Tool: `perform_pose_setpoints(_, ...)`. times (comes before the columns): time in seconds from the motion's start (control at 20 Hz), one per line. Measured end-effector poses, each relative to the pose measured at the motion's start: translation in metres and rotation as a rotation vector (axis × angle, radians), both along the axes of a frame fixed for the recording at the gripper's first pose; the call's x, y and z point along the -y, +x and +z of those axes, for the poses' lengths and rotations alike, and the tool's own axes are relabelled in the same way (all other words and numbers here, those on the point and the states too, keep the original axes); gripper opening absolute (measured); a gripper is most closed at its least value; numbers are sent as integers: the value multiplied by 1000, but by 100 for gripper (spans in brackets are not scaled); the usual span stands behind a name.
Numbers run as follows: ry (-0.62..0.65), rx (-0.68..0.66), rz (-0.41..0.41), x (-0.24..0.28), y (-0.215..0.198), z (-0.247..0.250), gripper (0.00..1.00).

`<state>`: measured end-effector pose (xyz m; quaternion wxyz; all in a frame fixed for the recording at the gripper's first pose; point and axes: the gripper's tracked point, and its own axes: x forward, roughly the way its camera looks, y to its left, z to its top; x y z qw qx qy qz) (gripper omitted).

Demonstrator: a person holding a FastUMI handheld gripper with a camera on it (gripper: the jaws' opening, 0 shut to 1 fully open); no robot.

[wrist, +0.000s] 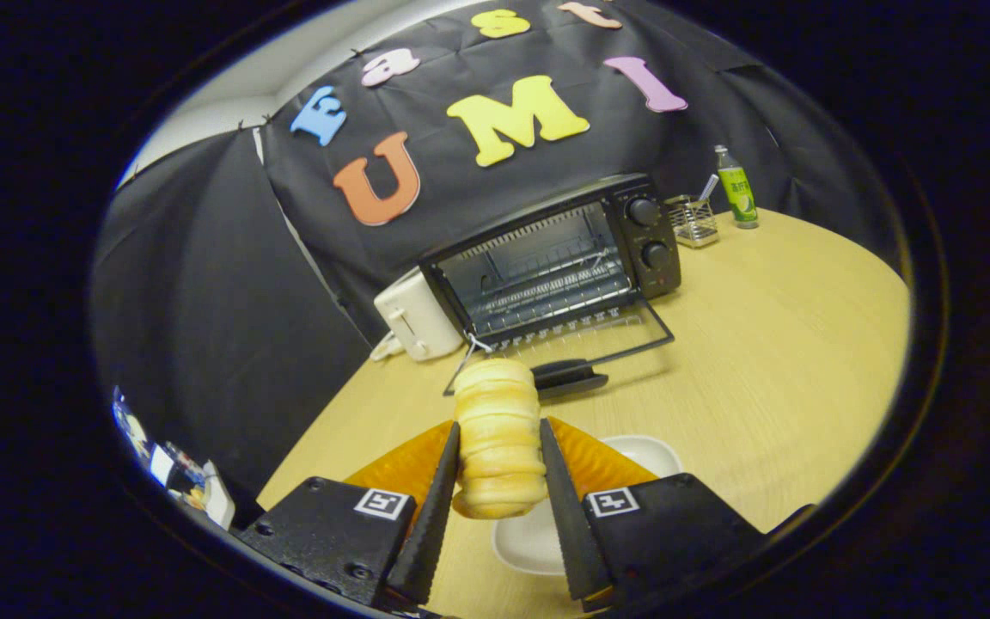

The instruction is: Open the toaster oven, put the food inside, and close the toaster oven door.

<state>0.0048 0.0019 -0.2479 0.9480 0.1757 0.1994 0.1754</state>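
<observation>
Gripper view: gripper (499, 468) clamped on ridged bread roll (498, 447), both fingers pressing its sides, roll upright above worktop (770, 344). White dish (645, 451) below, partly hidden behind fingers and roll. Beyond roll, toaster oven (559, 258) with door (577, 348) folded down flat, handle nearest roll; rack visible inside, two knobs on right. White toaster (413, 314) touching oven's left side. Wire holder (691, 221) and green bottle (736, 198) well right of oven; bottle label unreadable. Bare worktop right of door.
</observation>
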Motion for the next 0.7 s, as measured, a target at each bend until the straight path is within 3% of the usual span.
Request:
perform_pose_setpoints(0.25, 236, 32, -26, -8, 35, 30, 61)
perform_pose_setpoints(0.45, 231, 102, -63, -10, 78, 42, 61)
perform_pose_setpoints(0.7, 244, 82, -114, -20, 145, 34, 61)
